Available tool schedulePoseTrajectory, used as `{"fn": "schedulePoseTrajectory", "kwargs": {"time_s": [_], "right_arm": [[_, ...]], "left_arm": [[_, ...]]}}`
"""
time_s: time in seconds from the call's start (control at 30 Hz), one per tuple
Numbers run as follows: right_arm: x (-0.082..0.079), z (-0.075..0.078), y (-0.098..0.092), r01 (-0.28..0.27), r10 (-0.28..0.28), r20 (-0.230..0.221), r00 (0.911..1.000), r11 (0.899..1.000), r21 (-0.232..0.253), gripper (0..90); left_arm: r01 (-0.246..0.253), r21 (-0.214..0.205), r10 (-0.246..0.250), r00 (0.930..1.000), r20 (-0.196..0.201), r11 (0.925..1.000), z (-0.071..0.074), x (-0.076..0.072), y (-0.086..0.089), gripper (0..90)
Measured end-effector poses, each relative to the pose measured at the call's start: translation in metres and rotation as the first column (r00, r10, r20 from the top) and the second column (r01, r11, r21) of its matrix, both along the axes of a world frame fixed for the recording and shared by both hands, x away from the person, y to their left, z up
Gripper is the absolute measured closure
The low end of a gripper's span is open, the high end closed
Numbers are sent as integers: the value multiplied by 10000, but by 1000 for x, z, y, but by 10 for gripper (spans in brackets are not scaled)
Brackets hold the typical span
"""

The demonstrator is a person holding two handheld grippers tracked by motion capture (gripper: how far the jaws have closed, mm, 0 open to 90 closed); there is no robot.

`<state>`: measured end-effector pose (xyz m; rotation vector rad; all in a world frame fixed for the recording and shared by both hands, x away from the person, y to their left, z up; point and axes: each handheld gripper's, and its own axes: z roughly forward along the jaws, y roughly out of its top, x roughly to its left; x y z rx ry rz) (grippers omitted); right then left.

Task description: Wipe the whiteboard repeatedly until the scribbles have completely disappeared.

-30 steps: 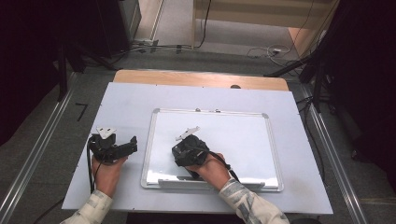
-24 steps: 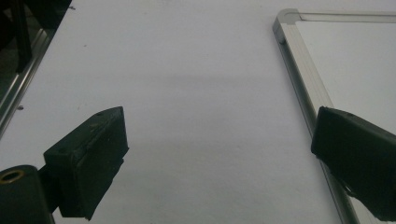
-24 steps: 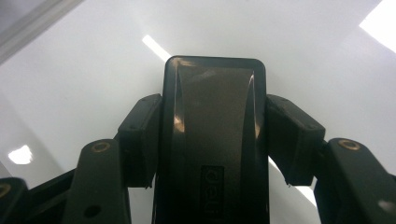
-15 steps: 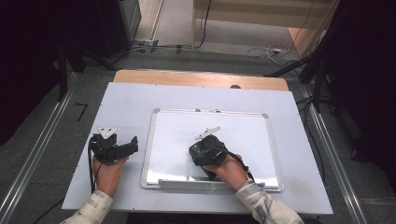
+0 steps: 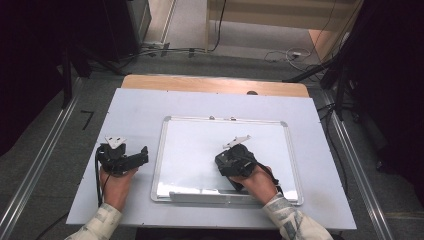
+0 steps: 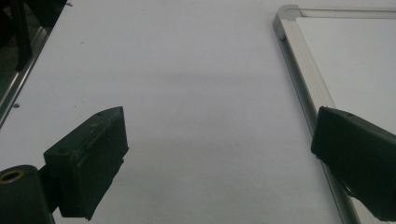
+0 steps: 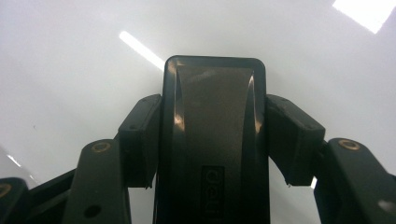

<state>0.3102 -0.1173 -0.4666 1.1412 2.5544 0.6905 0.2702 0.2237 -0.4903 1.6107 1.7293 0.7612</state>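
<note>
I have the right gripper [image 7: 212, 144] clamped on the long sides of a black eraser [image 7: 213, 135], flat over the whiteboard [image 5: 200, 137]. It feels like a light, stiff, glossy block, so I grip mid-length. My left gripper [image 6: 219, 154] stands wide, empty, over the surface [image 6: 187, 70].

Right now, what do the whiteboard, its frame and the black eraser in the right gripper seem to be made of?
The whiteboard surface looks like a glossy coated panel: ceiling lights mirror on it in the right gripper view. Its frame seems to be brushed aluminium, silver and ribbed. The eraser body looks like smooth, semi-gloss black plastic with moulded lettering; its wiping side is hidden.
</note>
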Motion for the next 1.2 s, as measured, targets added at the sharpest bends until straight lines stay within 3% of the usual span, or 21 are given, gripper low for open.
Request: {"fn": "schedulePoseTrajectory", "kwargs": {"time_s": [0.37,0.87,1.03,1.2], "right_arm": [[-1,-1,52,-789,789,6,9969,9969,-5,388],[-5,-2,106,-1248,1248,13,9922,9922,34,388],[-10,-2,111,-1388,1387,135,9902,9903,63,388],[-11,-2,99,-1361,1361,-28,9907,9906,163,387]], "left_arm": [[-6,-24,6,10000,20,10000,0,1,-1,46],[2,-79,-1,9999,143,10000,2,0,0,46],[-3,-69,4,9999,126,10000,2,0,2,46],[-40,-124,42,9999,121,9999,2,-1,4,46]]}}
